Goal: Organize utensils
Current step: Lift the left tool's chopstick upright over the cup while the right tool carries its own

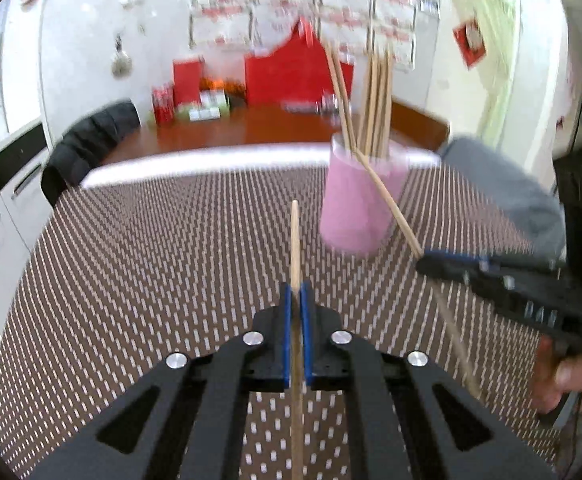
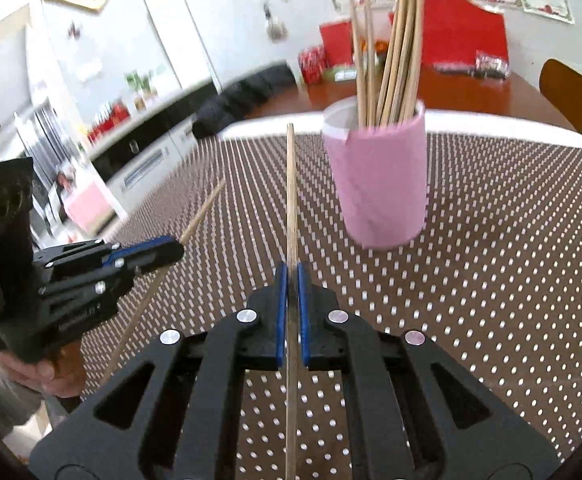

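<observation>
Gripping one wooden chopstick apiece, both grippers hang above a brown tablecloth (image 1: pixel 131 264) patterned with pale dots.

From the left wrist camera, the left gripper (image 1: pixel 295 292) sits at the bottom centre, its blue pads clenched on a chopstick (image 1: pixel 295 236) that runs straight up between them and tapers to a tip clear of the cloth. To the right of that tip stands a pink cup (image 1: pixel 361 204), upright on the cloth and holding a bunch of chopsticks (image 1: pixel 377 104) that lean and fan out above its rim. Further right, the right gripper (image 1: pixel 425 261) comes in from the edge, clamped on a second chopstick (image 1: pixel 391 204) that slants up across the front of the cup. A grey sleeve (image 1: pixel 503 184) lies behind it and a hand (image 1: pixel 579 376) grips its handle at the lower right.

From the right wrist camera, the left gripper shows at the far left with its stick angled up and to the right, blurred. The right gripper's pads in the centre pinch their stick upright, and the cup stands just right of it, near but apart. A dark wooden table (image 2: pixel 451 88) with red boxes (image 2: pixel 467 40) lies beyond the cloth.
</observation>
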Demonstrator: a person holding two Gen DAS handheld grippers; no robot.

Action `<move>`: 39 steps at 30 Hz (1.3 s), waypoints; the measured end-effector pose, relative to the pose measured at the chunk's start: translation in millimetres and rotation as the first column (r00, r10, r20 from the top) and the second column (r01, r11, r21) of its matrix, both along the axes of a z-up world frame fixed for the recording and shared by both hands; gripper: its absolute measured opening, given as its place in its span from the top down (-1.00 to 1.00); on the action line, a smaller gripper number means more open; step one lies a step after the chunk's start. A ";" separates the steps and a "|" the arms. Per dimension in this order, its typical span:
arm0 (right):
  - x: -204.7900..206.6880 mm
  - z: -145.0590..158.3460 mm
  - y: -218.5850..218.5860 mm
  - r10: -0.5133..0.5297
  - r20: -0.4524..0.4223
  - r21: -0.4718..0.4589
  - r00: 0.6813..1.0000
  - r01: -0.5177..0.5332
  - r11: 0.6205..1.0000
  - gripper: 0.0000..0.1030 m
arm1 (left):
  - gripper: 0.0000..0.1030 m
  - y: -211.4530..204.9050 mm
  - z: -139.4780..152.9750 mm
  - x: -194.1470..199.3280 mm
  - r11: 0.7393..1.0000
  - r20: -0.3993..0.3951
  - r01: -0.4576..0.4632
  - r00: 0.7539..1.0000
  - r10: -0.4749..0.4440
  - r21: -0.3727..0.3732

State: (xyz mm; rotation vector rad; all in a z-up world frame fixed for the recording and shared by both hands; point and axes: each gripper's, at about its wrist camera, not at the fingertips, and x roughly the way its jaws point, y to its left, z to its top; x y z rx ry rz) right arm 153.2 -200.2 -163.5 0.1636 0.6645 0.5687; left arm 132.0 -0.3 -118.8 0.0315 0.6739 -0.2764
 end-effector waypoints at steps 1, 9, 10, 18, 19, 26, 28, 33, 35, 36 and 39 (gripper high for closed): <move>-1.9 3.2 -3.1 -0.011 0.020 0.021 1.000 0.011 1.000 0.89 | 0.91 1.6 9.2 3.4 1.000 0.031 -0.007 0.999 0.008 -0.019; -13.6 24.7 -37.4 -0.123 0.156 0.185 0.980 0.093 0.978 0.89 | 0.91 -10.5 60.4 29.1 0.989 0.212 0.037 0.977 -0.007 -0.140; -15.7 29.6 -37.3 -0.139 0.173 0.197 0.975 0.104 0.975 0.89 | 0.91 -12.1 67.7 33.1 0.986 0.244 0.049 0.970 -0.008 -0.161; -0.5 93.5 -58.0 -0.206 0.290 0.204 0.935 0.149 0.967 0.89 | 0.91 -28.5 110.9 64.8 0.952 0.426 0.135 0.905 -0.005 -0.276; 4.6 101.7 -60.3 -0.208 0.304 0.201 0.930 0.151 0.968 0.89 | 0.91 -30.3 113.5 68.8 0.946 0.438 0.146 0.899 -0.004 -0.289; 39.4 151.9 -72.4 -0.243 0.389 0.252 0.889 0.151 0.956 0.89 | 0.91 -57.2 125.5 101.5 0.916 0.522 0.212 0.853 -0.003 -0.341; 54.7 156.9 -77.4 -0.261 0.392 0.283 0.882 0.154 0.947 0.89 | 0.91 -64.0 125.8 112.0 0.914 0.534 0.218 0.845 -0.002 -0.342; 81.3 150.5 -86.6 -0.282 0.379 0.315 0.881 0.164 0.935 0.89 | 0.91 -72.6 116.1 132.6 0.921 0.542 0.211 0.840 0.001 -0.328; 89.5 144.8 -88.1 -0.281 0.368 0.302 0.886 0.171 0.938 0.89 | 0.91 -72.5 109.9 139.9 0.918 0.540 0.204 0.842 0.013 -0.340; 91.6 143.2 -89.7 -0.282 0.364 0.307 0.888 0.172 0.936 0.89 | 0.91 -74.6 108.9 144.4 0.920 0.531 0.204 0.847 0.005 -0.334; 95.1 139.0 -91.1 -0.286 0.357 0.310 0.889 0.176 0.934 0.89 | 0.91 -77.4 104.7 151.4 0.918 0.529 0.201 0.848 0.012 -0.342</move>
